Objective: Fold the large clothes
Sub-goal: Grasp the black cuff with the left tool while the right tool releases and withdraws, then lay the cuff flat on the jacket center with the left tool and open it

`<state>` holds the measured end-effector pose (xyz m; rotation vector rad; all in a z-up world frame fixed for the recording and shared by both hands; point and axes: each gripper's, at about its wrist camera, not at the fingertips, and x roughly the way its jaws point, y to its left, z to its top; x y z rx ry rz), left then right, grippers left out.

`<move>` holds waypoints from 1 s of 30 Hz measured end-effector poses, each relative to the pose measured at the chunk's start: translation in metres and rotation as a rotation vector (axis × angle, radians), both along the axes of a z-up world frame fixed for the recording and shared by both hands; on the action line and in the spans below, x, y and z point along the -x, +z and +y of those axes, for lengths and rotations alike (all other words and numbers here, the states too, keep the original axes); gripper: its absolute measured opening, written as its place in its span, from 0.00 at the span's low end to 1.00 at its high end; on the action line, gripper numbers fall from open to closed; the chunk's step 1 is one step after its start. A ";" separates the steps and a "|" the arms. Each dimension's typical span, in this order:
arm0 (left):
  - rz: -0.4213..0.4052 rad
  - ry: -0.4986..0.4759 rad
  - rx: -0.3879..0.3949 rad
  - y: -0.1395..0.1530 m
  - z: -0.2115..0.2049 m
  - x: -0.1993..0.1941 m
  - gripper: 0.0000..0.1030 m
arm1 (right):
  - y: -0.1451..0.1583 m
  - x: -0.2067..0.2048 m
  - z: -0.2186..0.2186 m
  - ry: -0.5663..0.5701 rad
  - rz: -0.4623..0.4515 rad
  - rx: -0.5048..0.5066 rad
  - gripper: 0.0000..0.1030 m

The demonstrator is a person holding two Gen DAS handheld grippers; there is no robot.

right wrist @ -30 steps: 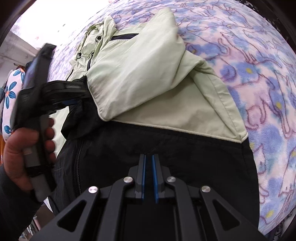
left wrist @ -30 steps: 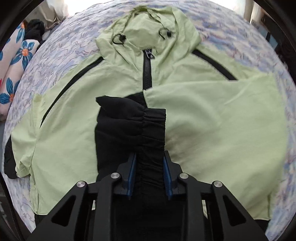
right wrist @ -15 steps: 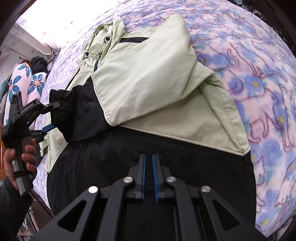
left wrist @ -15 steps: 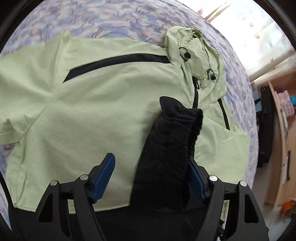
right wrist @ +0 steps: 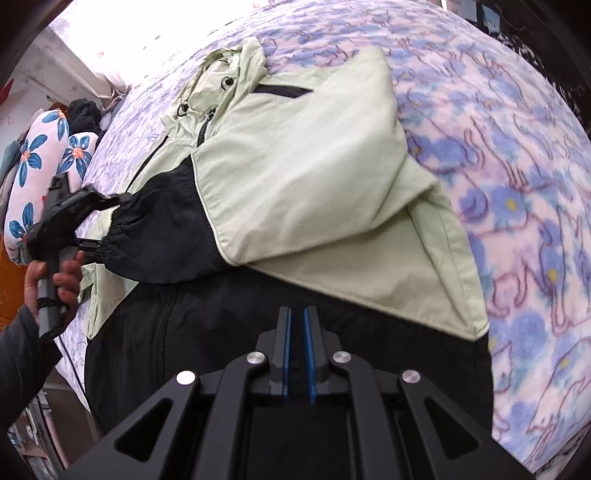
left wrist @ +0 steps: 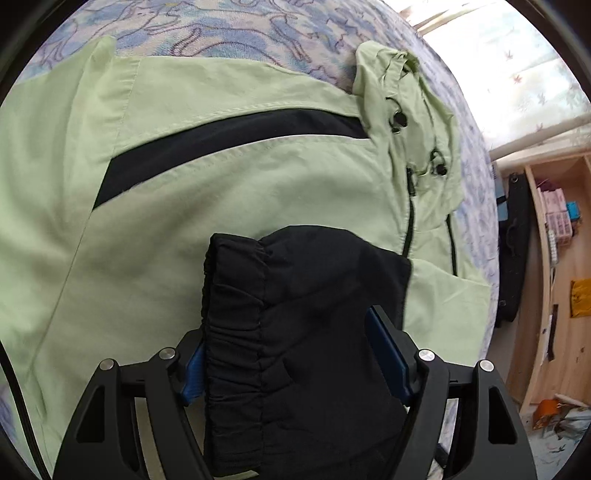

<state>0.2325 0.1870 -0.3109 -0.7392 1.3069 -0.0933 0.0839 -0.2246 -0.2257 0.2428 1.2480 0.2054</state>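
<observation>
Floral blanket (left wrist: pixel 236 26), black cuff (left wrist: pixel 236 295) lying between spread left jaws

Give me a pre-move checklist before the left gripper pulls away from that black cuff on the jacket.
1. Left gripper jaws open: ok; they have just been opening, and the black cuff lies loose between them.
2. Black sleeve laid across the green jacket front: ok.
3. Cuff free of the blue pads: cannot tell; the fabric hides the left one.
4. Right gripper shut: ok; whether it pinches the black hem cannot be told.
5. Other sleeve folded in: ok.
6. Hood flat: not ok, bunched.
</observation>
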 end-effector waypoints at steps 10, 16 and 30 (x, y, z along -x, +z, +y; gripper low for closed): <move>-0.025 -0.131 -0.073 0.004 -0.021 -0.009 0.17 | 0.028 -0.094 -0.044 -0.061 -0.118 0.109 0.21; -0.054 -0.161 -0.130 0.010 -0.036 0.000 0.12 | -0.004 -0.158 -0.064 -0.075 -0.093 0.224 0.34; -0.141 -0.174 -0.237 0.031 -0.052 -0.024 0.08 | -0.040 -0.197 -0.087 -0.079 -0.098 0.190 0.02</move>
